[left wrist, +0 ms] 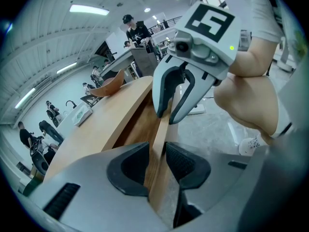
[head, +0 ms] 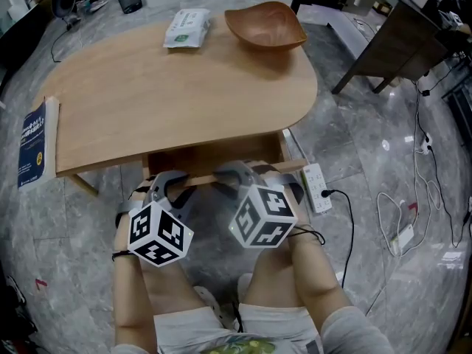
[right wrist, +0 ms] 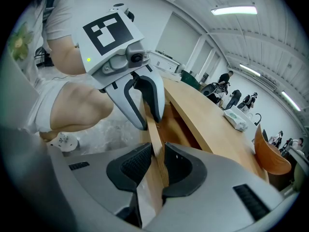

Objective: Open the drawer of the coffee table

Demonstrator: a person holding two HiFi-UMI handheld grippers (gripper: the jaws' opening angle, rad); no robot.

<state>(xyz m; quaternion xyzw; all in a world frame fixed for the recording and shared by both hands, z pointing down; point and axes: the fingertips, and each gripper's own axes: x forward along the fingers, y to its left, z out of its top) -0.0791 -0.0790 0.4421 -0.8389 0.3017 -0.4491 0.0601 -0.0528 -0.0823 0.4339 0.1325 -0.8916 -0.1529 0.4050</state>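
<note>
I see a grey stone floor point(head: 354, 135) all around. On it stands the coffee table point(head: 169, 102), big and made of light wood, with one round end.

The drawer point(head: 221, 159) sits under the near side of the coffee table, right in front of me. It sticks out a little from under the table top. Its front board stands up thin and pale, and I can see the darker wood inside just behind it.

My left gripper point(head: 171, 183) is at the left part of that board. In the left gripper view the board runs right between its two dark pads point(left wrist: 133, 166), and both pads press on it, so this gripper is clenched on the drawer. My right gripper point(head: 237, 175) is just beside it, a bit more to the right on the same board. In the right gripper view its pads point(right wrist: 137, 166) squeeze the board from both sides too. Both grippers point down at a slant, and their marker cubes face up at me.

At the far end of the table top lies a brown wooden bowl point(head: 265, 26). A blue book point(head: 33, 144) lies at the left edge. A white tissue pack point(head: 186, 28) lies near the bowl. A white power strip point(head: 317, 189) lies on the floor, just right of the drawer
</note>
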